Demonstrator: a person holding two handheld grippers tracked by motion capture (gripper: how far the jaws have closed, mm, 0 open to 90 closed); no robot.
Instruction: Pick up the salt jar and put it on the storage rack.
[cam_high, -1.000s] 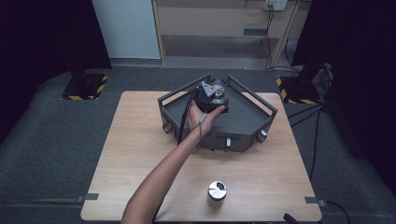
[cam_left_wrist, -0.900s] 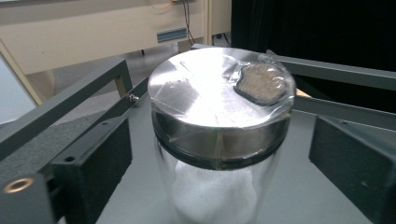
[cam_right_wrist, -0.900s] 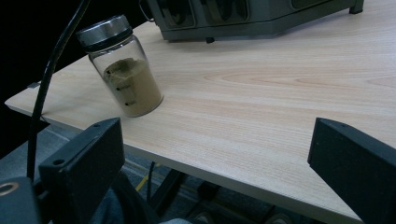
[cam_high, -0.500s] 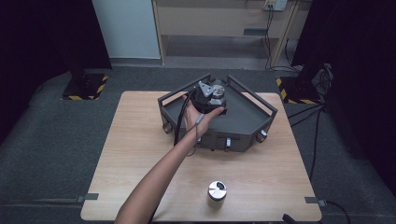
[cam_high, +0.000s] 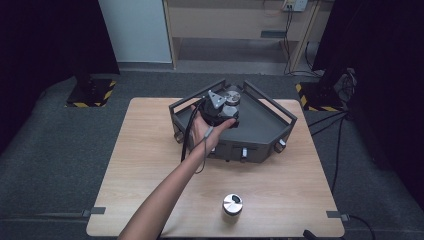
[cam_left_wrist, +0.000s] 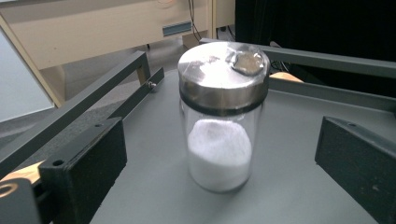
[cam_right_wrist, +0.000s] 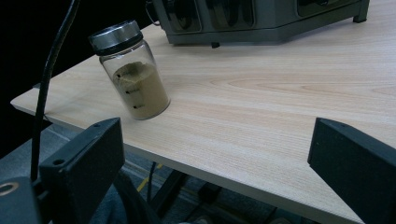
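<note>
A glass jar of white powder (cam_left_wrist: 219, 116) with a steel lid stands upright on the floor of the grey metal tray (cam_high: 260, 125). A hand holds my left gripper (cam_high: 222, 105) over the tray, just on the near side of that jar (cam_high: 231, 96). Its jaws have just been opening. They now stand wide on either side of the jar, and the pads (cam_left_wrist: 84, 158) do not touch it. A second jar with brown powder (cam_right_wrist: 135, 70) stands near the table's front edge (cam_high: 232, 204). My right gripper (cam_right_wrist: 215, 172) is open, low beside the table edge, with nothing between its jaws.
The grey tray has raised rails (cam_left_wrist: 70, 116) around it and knobs on its front face (cam_high: 244, 152). It sits at the back of the wooden table (cam_high: 150, 150). A cable (cam_right_wrist: 51, 70) hangs past the table's corner. Shelving (cam_high: 225, 25) stands behind the table.
The left hand has drawn back and up a little from the white-powder jar, which stays standing on the tray. The brown jar has not moved.
</note>
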